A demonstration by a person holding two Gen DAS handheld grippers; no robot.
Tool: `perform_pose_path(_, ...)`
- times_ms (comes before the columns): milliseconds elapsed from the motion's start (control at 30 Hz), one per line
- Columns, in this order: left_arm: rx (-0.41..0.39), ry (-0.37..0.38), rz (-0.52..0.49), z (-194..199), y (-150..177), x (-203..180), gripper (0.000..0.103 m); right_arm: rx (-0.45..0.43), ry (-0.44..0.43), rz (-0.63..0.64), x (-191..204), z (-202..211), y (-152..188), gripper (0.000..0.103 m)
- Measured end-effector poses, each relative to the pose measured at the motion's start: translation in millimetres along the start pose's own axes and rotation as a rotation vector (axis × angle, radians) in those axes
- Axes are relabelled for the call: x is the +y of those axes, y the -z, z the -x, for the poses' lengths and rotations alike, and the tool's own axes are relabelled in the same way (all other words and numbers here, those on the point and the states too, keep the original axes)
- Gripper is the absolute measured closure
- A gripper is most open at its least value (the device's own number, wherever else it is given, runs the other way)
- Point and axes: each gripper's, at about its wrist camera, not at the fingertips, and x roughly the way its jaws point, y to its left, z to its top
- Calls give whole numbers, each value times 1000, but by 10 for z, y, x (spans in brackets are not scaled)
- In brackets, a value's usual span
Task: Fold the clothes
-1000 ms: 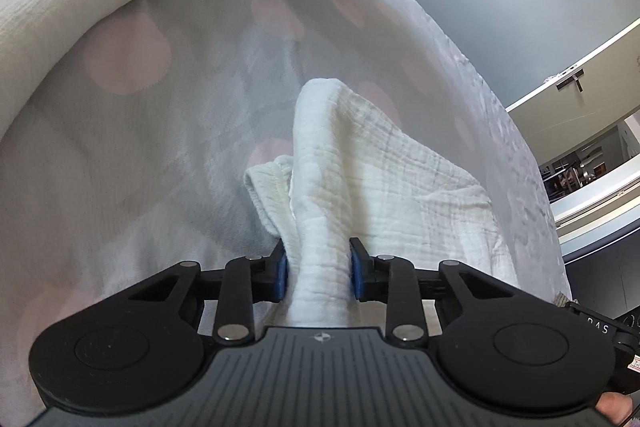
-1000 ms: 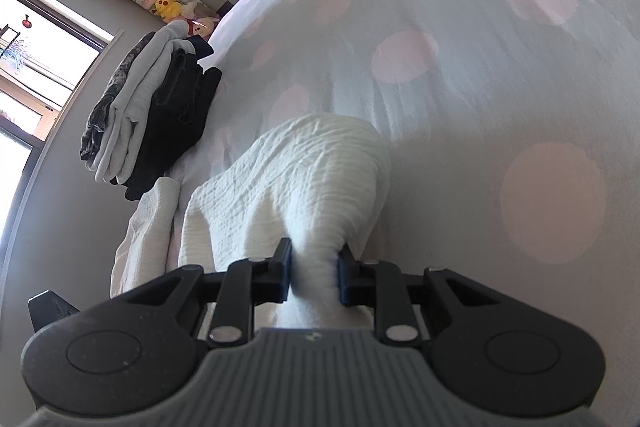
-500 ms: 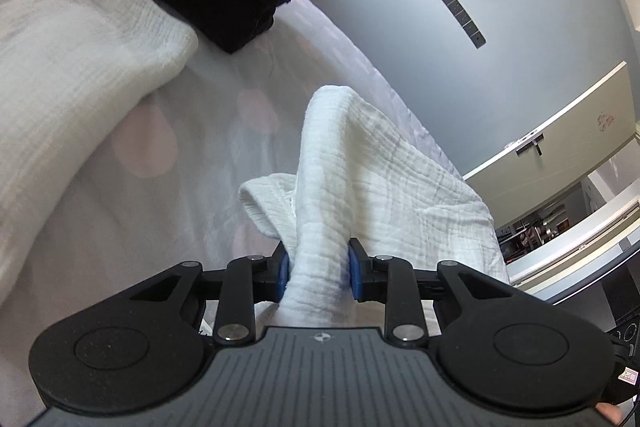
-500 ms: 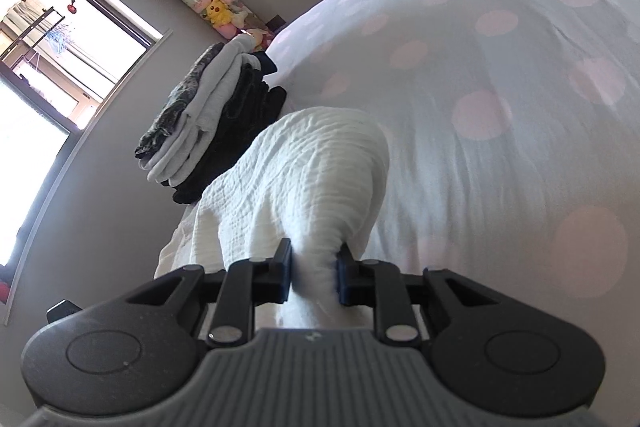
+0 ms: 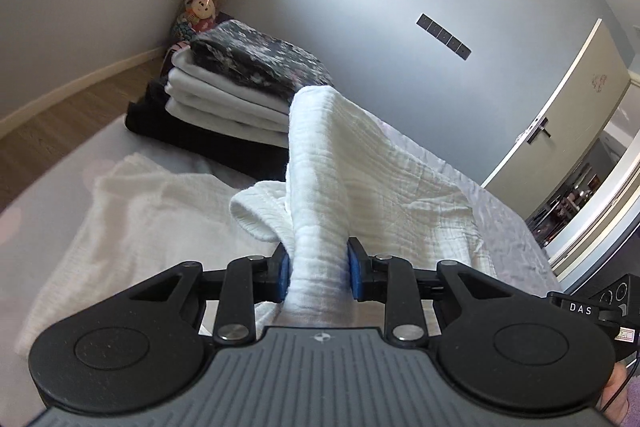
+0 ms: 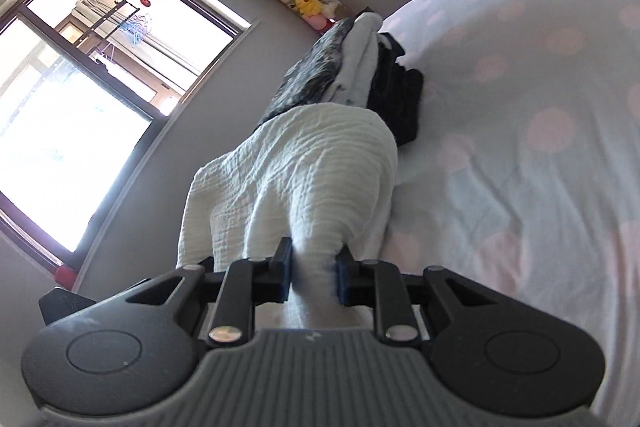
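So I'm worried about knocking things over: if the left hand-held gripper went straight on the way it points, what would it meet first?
Probably the stack of folded clothes, past the white garment that the left hand-held gripper holds; depth is unclear.

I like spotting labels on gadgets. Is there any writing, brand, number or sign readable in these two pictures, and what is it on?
"DAS": white letters on a small black part at the right edge of the left wrist view.
White tag just below it: print too small to read.
Pink decoration on the door: too blurred to tell if it is writing.
Right wrist view: no readable text.
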Motion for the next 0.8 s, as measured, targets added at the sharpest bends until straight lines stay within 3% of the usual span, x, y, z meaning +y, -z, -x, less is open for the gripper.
perform_pose_path(167, 35, -86, -45, 66, -264, 387, 71, 36, -52, -61, 163, -631, 166, 79)
perform_pose_path(333, 83, -124, -45, -144, -340, 806, 71, 76, -50, -74, 230, -1235, 264, 79)
perform_pose_path(600, 203, -192, -56, -808, -194, 1233, 71, 151, 24, -72, -147, -1839, 353, 79)
perform_pose_path(800, 244, -216, -57, -1083, -40, 1446, 70, 199, 18, -54, -340, -2013, 361, 74)
